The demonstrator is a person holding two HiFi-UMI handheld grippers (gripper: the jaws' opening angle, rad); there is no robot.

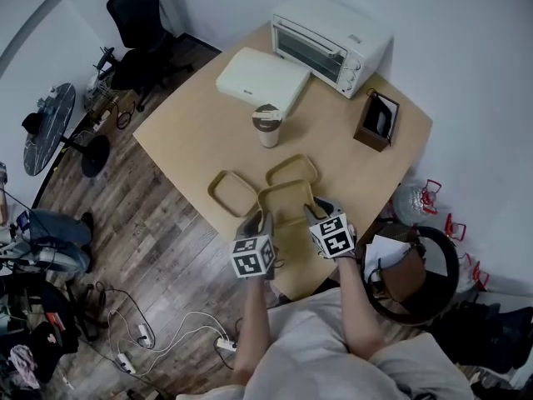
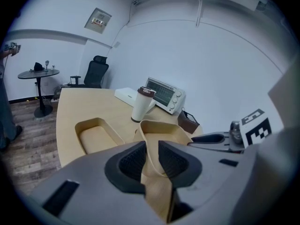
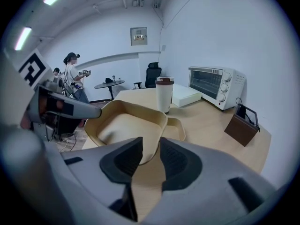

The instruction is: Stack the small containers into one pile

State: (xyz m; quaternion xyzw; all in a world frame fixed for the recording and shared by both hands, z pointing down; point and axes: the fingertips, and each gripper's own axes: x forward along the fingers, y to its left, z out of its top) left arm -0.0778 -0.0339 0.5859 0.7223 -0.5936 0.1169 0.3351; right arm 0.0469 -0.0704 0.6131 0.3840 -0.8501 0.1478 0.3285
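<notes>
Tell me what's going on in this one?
A person holds a gripper in each hand, and both are clamped on the same tan container. The left gripper pinches its left wall and the right gripper its right wall. Two matching containers sit apart on the wooden table, one to its left and the other behind it, near a lidded cup. No pile shows yet.

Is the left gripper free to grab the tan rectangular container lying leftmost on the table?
Probably not yet: the left gripper and right gripper both clamp a second tan container; the leftmost tan container itself lies unobstructed.
</notes>
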